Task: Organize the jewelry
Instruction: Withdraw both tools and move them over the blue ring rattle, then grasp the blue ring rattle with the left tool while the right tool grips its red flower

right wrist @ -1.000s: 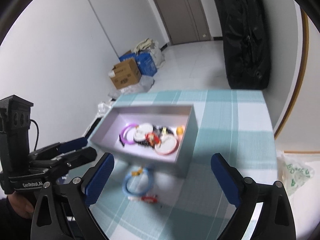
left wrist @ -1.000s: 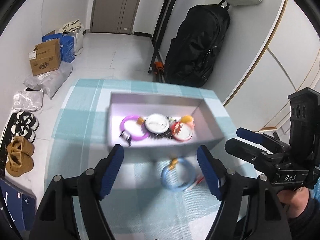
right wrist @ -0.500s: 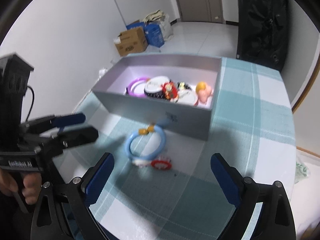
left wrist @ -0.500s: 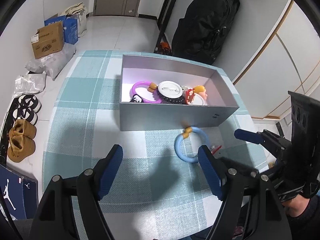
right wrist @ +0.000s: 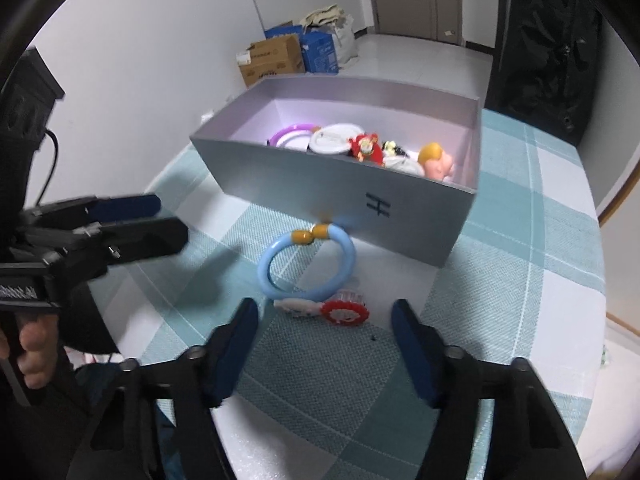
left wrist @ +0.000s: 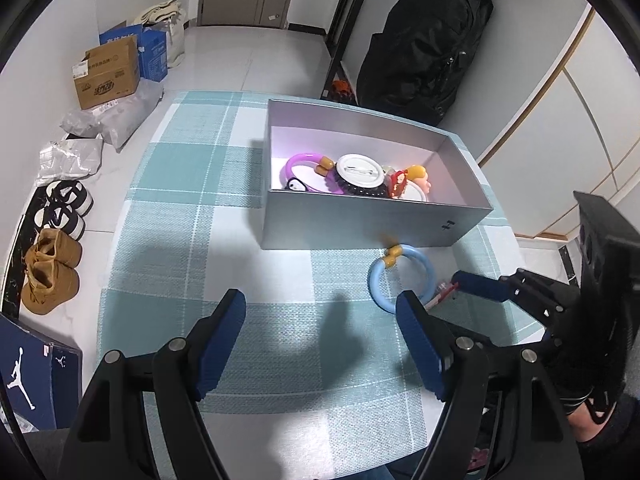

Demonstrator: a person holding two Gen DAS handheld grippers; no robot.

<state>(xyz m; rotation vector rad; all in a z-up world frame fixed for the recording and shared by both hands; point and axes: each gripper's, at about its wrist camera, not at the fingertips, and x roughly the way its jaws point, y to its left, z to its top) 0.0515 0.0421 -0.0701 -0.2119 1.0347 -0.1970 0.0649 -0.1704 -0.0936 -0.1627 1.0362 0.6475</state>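
A light blue ring with an orange bead [right wrist: 306, 264] lies on the checked cloth in front of the grey box [right wrist: 340, 196]. A small red and white clip [right wrist: 324, 308] lies just below the ring. My right gripper [right wrist: 324, 340] hovers close over the clip. Its jaws are closing, with the clip in the gap ahead of the fingertips and neither pad touching it. The left gripper [left wrist: 320, 336] stands open over bare cloth, left of the ring [left wrist: 402, 278]. Inside the box [left wrist: 360, 228] lie a purple ring [left wrist: 302, 164], a white round case [left wrist: 358, 170] and small figures.
The cloth-covered table [left wrist: 180, 240] ends near both grippers. On the floor to the left are shoes [left wrist: 50, 272], cardboard boxes [left wrist: 106, 74] and bags. A large black bag [left wrist: 424, 40] leans against the wall behind the box. A hand [right wrist: 36, 348] holds the left gripper's handle.
My right gripper has come down and closer to the blue ring and the clip, and its jaws have narrowed. The left view has tilted down, and its jaws keep the same width.
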